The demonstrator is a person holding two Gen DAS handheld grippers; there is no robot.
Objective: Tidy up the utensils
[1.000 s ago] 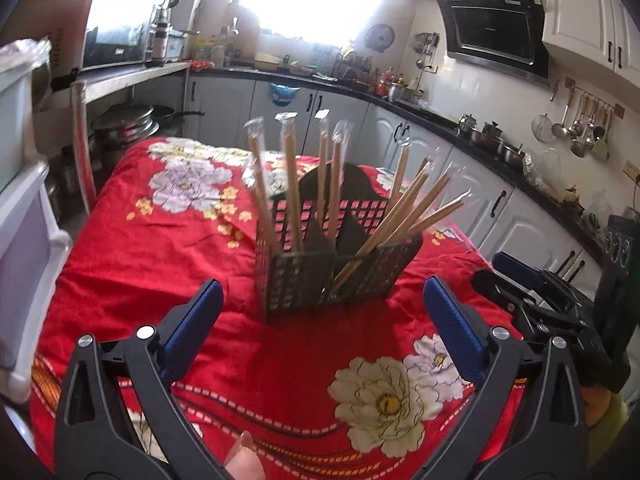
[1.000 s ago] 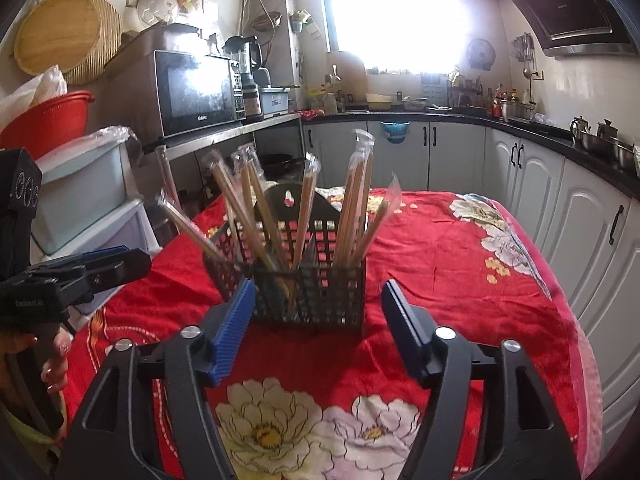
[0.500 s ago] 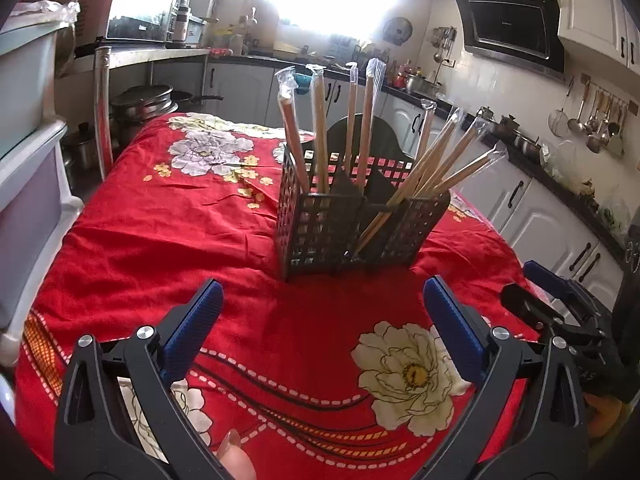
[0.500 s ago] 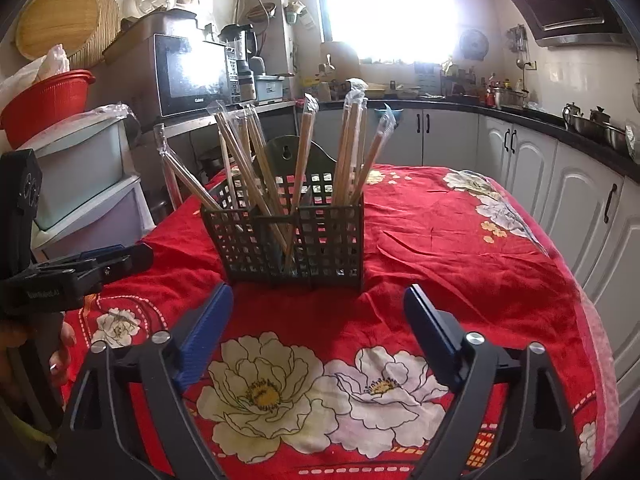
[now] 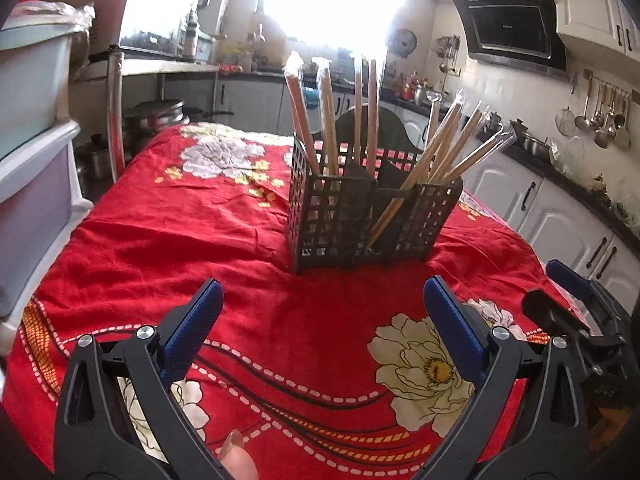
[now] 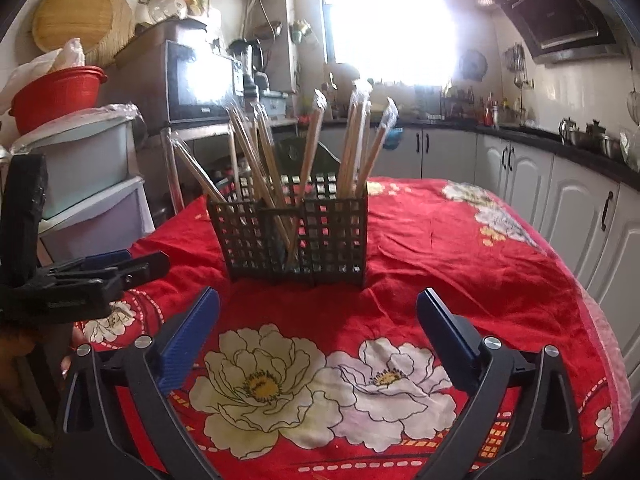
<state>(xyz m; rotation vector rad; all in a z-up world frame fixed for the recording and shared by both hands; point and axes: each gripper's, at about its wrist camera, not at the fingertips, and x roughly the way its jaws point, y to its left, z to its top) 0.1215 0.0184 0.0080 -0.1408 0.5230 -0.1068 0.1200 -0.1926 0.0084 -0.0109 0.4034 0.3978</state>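
Fingers [image 5: 200,318] of the left gripper [image 5: 322,312] stand wide with nothing between them, low over a worktop [image 5: 168,240] draped in red floral cloth. Those of the right gripper [image 6: 318,320] have just been opening and now gape as wide, likewise empty. Ahead of both pairs, well apart from the blue pads, stands a dark lattice utensil caddy [image 5: 360,220], its compartments bristling with wooden chopsticks [image 5: 326,120] in clear plastic sleeves. Some stand nearly upright; others lean outward toward the caddy's far side.

Seen from the left wrist, the leaning bundle fans to the right, and the right gripper shows at that edge of the frame, with a range hood [image 5: 512,32] and hanging ladles [image 5: 596,112] beyond. A fingertip [image 5: 238,460] shows at the bottom. From the right wrist, the leaning sticks fan left, the left gripper juts in from the left, and a microwave [image 6: 200,80], red basin [image 6: 56,94] and stacked plastic drawers [image 6: 88,184] fill the background.
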